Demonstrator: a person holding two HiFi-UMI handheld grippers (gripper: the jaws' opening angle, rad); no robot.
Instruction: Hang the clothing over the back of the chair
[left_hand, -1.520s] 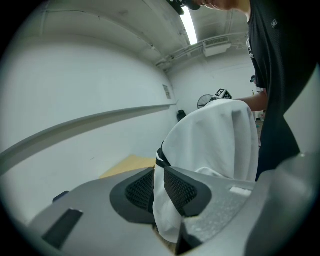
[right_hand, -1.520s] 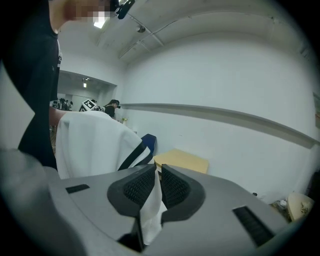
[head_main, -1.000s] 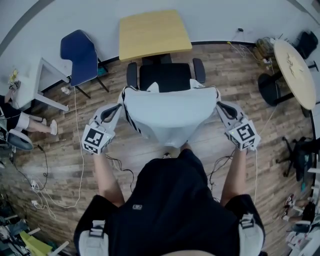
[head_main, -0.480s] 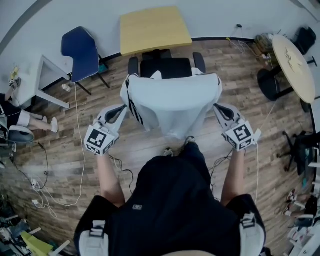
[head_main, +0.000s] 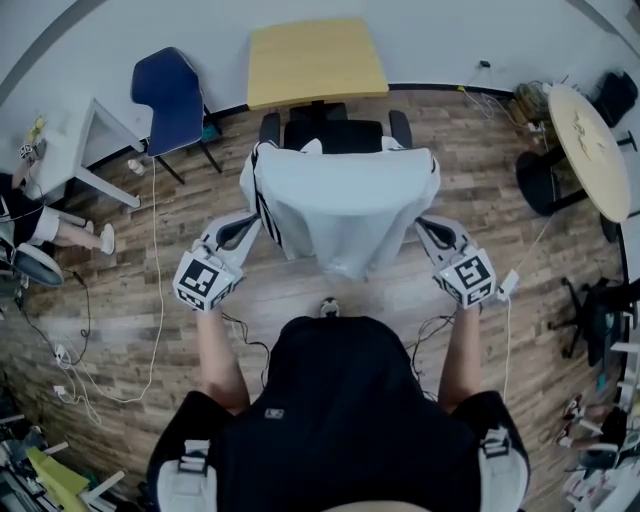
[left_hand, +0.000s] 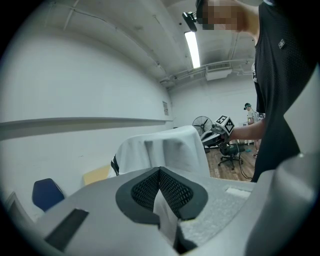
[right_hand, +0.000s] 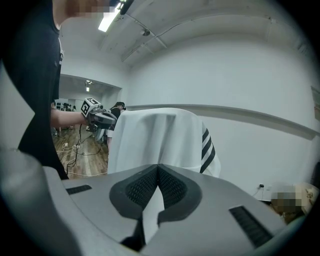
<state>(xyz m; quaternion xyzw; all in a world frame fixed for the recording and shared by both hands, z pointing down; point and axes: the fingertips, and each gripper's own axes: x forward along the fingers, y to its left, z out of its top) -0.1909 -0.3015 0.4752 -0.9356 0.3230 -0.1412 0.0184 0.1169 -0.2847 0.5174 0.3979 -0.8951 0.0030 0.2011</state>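
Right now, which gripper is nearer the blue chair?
Left. The left gripper grips the shirt on the side toward the blue chair; the right gripper is across the shirt, farther off.

The clothing (head_main: 340, 205) lies over the back of the chair (head_main: 335, 135), which stands before a table (head_main: 315, 60). The left gripper (head_main: 250, 224) pinches the clothing's left edge, and the right gripper (head_main: 422, 224) pinches its right edge. A 2nd chair (head_main: 170, 95) stands to the left, a round table (head_main: 590, 140) far right.
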